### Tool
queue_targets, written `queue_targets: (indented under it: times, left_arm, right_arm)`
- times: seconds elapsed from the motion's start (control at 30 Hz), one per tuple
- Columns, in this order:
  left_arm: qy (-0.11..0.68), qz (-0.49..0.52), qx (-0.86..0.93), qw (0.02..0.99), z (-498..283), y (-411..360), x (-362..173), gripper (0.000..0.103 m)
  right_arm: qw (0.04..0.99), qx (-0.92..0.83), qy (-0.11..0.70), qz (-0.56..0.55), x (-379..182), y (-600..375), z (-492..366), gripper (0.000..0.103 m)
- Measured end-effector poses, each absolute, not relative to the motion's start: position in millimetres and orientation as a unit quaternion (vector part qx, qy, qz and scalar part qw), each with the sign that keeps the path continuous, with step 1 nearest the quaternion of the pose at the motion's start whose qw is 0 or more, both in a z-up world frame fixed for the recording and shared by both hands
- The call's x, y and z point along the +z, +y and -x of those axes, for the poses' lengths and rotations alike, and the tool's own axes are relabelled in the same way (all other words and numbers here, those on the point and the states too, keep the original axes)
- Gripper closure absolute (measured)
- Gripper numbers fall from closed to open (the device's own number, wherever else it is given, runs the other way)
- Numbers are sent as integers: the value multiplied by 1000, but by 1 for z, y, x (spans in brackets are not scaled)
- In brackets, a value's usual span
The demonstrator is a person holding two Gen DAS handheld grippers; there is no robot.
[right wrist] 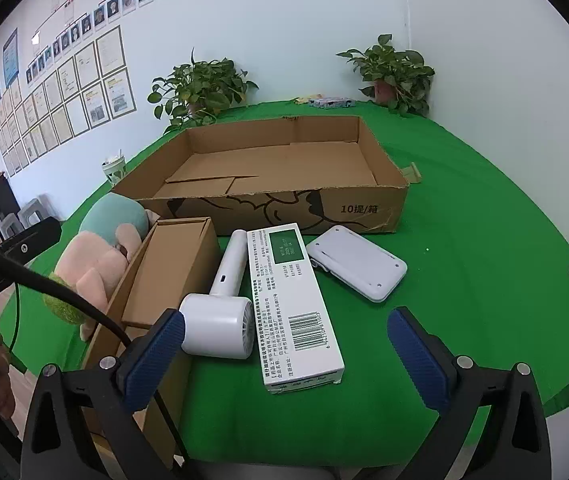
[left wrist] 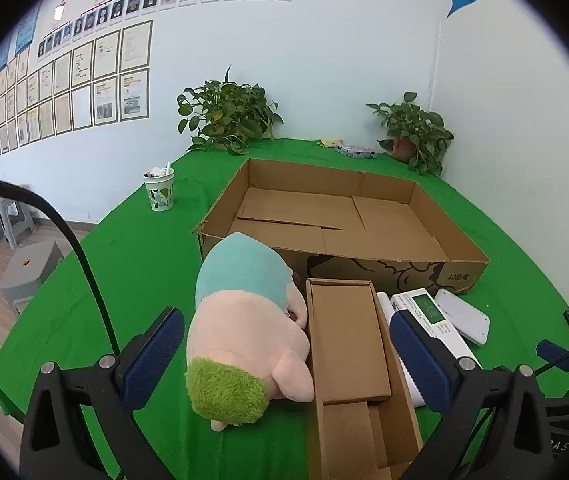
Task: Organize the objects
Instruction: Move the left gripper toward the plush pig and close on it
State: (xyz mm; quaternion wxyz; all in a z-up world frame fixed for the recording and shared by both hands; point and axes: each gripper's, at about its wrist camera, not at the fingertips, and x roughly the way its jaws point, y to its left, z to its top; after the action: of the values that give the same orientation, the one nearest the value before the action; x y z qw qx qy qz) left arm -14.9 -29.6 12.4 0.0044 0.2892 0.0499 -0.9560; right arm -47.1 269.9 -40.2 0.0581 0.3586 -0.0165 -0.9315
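Near the front edge of the counter [right wrist: 464, 208], which is draped in green cloth, the loose things lie in a row just before the big shallow cardboard tray [right wrist: 280, 168]: a plush toy [left wrist: 240, 328] with a teal head, pink body and green tuft lies at the left, touching the side of a narrow open cardboard box [left wrist: 348, 352]; beside that box lies a white handheld fan [right wrist: 220, 312], then a long white carton [right wrist: 292, 304] with a green panel and a barcode, then a flat white device [right wrist: 358, 262] close to the tray's front wall. The left gripper [left wrist: 284, 356] hovers over the plush toy and the narrow box with its jaws wide apart, one blue pad left of the toy and the other over the white carton's side, nothing clamped between them. The right gripper [right wrist: 284, 354] hangs lower toward the front edge, its jaws likewise spread wide and gripping nothing; the fan's round head sits just beside its left pad and the barcode end of the carton lies between the two pads, while the flat device lies farther off toward the tray. The tray holds only its own folded flaps. Toward the counter's far edge stand two potted plants [left wrist: 228, 116] [left wrist: 412, 128], with a paper cup [left wrist: 159, 192] at the left edge and a small colourful packet [left wrist: 354, 151] between the plants.
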Motion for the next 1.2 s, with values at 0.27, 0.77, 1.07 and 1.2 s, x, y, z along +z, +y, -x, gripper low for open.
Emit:
queue_targets:
  times: [0.27, 0.77, 1.07, 1.2]
  left_arm:
    - [18, -312, -950, 15, 23, -15, 7, 1]
    - [-9, -324, -946, -1, 39, 13, 10, 1]
    - [15, -321, -947, -20, 37, 1, 9, 1]
    - [38, -312, -949, -21, 34, -12, 14, 1]
  right_arm:
    - [82, -929, -3, -360, -44, 267, 63, 1]
    - [83, -917, -24, -390, -53, 287, 84, 1]
    - [69, -914, 4, -400, -46, 273, 82, 1]
    - [77, -914, 31, -397, -34, 257, 81, 1]
